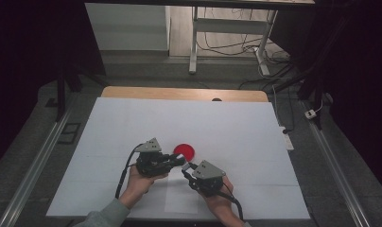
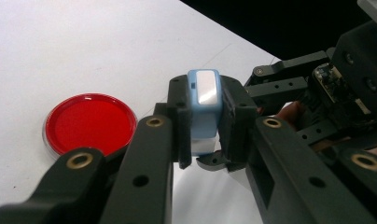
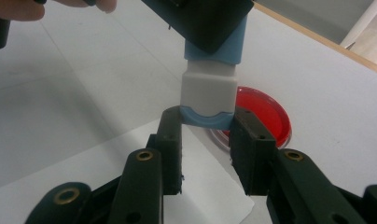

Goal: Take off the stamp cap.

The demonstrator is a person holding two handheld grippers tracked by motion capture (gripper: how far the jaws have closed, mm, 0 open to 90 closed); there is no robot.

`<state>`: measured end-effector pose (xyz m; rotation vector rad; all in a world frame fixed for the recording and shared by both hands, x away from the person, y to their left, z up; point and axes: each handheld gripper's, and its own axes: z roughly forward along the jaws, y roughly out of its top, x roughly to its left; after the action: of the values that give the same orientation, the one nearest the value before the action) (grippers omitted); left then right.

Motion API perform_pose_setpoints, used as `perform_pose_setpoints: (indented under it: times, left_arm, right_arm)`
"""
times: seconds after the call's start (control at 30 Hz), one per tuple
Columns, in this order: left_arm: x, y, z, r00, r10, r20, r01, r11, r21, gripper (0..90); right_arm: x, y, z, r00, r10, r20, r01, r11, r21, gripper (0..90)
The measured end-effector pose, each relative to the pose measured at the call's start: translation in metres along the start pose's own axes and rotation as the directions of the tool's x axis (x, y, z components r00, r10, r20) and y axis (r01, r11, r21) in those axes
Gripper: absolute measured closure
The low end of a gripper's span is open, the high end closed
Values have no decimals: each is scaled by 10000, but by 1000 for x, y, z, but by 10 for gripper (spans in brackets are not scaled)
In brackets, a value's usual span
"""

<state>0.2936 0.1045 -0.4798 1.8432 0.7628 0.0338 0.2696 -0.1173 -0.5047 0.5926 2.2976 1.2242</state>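
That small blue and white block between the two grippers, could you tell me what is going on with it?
A person holds a gripper in each hand above the white table. The left gripper is shut on the blue end of the small blue and white block, and the right gripper is shut on its other end, so both grip it at once. A red dish lies on the table just beyond them.
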Motion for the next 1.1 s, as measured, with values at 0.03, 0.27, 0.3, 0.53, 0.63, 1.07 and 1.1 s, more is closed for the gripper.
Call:
perform_pose_setpoints:
  times: [0.03,0.27,0.3,0.53,0.63,1.07,1.1]
  left_arm:
    - [0,0,0,10000,0,5,0,10000,-4,761]
    - [0,0,0,10000,-17,-4,17,10000,-79,761]
    - [0,0,-1,10000,-18,12,19,10000,-84,761]
    - [1,0,0,9999,-89,54,88,9999,76,764]
    - [1,0,0,10000,-52,62,51,10000,68,764]
    - [16,6,-36,9982,-374,-466,321,9934,-1100,763]
    - [14,6,-34,9985,-300,-454,250,9940,-1067,763]
  right_arm:
    - [0,0,0,10000,-77,-6,77,10000,26,654]
    - [-1,1,0,9999,-89,-53,89,10000,28,654]
    - [-1,1,-1,10000,-41,-34,41,10000,5,654]
    - [1,-2,0,9994,352,-44,-352,9993,-110,654]
    - [1,-2,0,9999,123,36,-123,9999,-87,655]
    - [-3,-6,-1,9999,-127,21,127,9997,228,655]
    - [-4,-2,-3,10000,-62,61,62,10000,27,654]
